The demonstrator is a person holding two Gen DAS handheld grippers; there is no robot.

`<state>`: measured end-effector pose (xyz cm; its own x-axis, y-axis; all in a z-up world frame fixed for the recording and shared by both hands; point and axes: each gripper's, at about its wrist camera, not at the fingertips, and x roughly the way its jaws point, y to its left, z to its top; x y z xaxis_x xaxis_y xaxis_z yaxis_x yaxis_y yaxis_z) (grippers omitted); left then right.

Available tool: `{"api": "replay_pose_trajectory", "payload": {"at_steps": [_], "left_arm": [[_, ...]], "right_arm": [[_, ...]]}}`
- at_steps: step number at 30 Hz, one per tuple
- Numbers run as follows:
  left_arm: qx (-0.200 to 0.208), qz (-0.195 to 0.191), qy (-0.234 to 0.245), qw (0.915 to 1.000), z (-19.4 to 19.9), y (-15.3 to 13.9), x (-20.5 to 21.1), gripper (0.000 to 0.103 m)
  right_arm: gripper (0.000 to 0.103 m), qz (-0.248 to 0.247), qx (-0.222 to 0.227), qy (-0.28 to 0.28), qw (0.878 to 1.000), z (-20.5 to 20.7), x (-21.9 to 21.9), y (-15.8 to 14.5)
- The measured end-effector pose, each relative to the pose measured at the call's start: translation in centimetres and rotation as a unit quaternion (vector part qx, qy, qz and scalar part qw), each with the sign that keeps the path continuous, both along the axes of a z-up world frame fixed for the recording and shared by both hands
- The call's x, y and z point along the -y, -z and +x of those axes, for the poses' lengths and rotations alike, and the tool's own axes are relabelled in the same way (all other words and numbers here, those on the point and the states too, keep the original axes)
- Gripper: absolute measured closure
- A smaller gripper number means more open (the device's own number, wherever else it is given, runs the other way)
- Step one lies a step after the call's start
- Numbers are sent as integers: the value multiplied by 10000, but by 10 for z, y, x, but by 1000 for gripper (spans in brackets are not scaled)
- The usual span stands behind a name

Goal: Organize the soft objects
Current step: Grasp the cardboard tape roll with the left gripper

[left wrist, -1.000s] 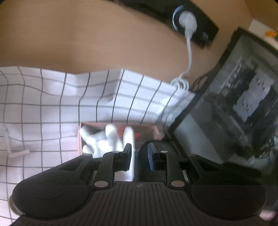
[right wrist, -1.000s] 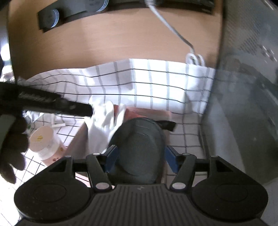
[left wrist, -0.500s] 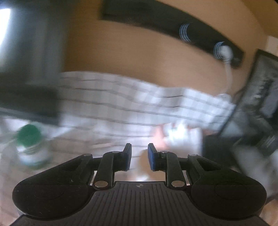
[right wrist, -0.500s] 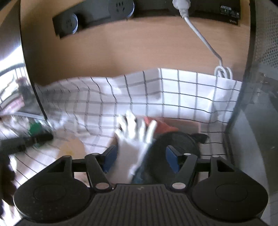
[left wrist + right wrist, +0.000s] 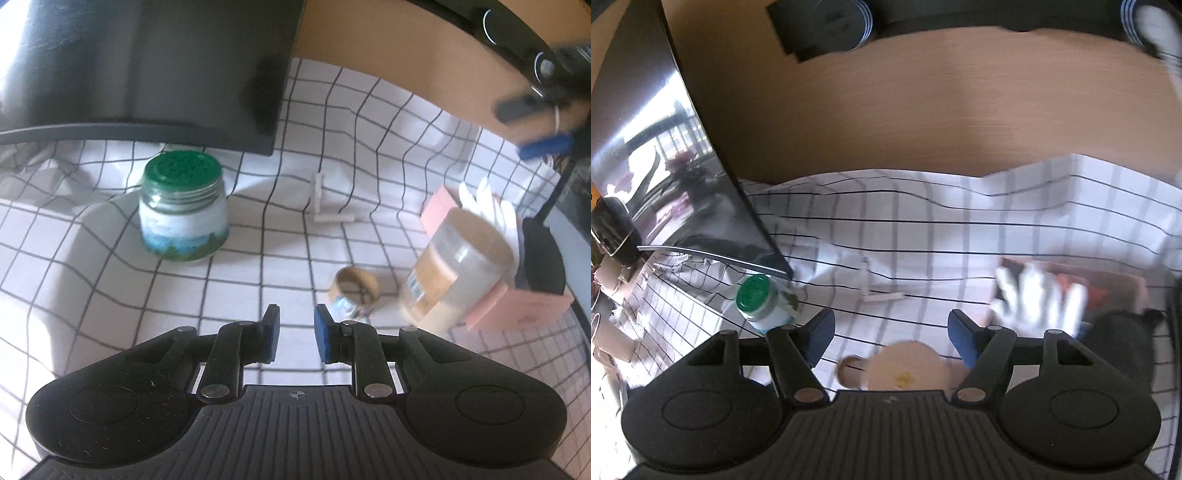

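Note:
A pink box [image 5: 517, 302] at the right holds a white glove [image 5: 487, 206] and a dark soft object [image 5: 541, 262]. My left gripper [image 5: 296, 321] hovers over the checked cloth well left of the box, its jaws a narrow gap apart with nothing between them. The right gripper [image 5: 891, 334] stands open and empty above the cloth. From it, the glove [image 5: 1041, 299], the box [image 5: 1108, 280] and the dark object [image 5: 1119, 339] lie to the right. The right gripper [image 5: 535, 125] shows blurred at the top right of the left wrist view.
On the checked cloth [image 5: 110, 295] stand a green-lidded jar [image 5: 183, 210], a clear jar with a tan lid [image 5: 458, 273] against the box, a tape roll [image 5: 356, 290] and a small white stick-like item [image 5: 325, 206]. A dark monitor [image 5: 147, 66] hangs over the back left.
Both grippers have swung left, away from the pink box. The dark object is no longer between the right fingers, which stand slightly wider. The green jar and monitor came into view.

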<state>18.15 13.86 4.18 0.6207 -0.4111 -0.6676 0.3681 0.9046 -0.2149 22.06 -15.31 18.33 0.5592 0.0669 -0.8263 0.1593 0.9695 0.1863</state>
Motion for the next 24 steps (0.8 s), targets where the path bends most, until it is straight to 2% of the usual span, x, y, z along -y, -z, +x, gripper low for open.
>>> {"api": "replay_pose_trajectory", "payload": {"at_steps": [7,10,14,18,24], "left_arm": [[-36,-68,49,10000,0,14,-19,80],[-24,-182,211,9996,5,15,-15,80],[-24,-141,428,9990,20,16,5,80],[-282,-521,461,9972,40,17,23,80],[-351,-115,449,9983,57,25,53,80]], "right_arm": [[32,-642,-467,-328,9963,40,-28,10],[30,-927,-469,-330,9940,42,-32,9],[27,-890,-539,-336,9940,39,-28,10],[27,-924,-609,-258,9935,35,-21,10],[27,-806,-659,-173,9944,41,-17,17]]}}
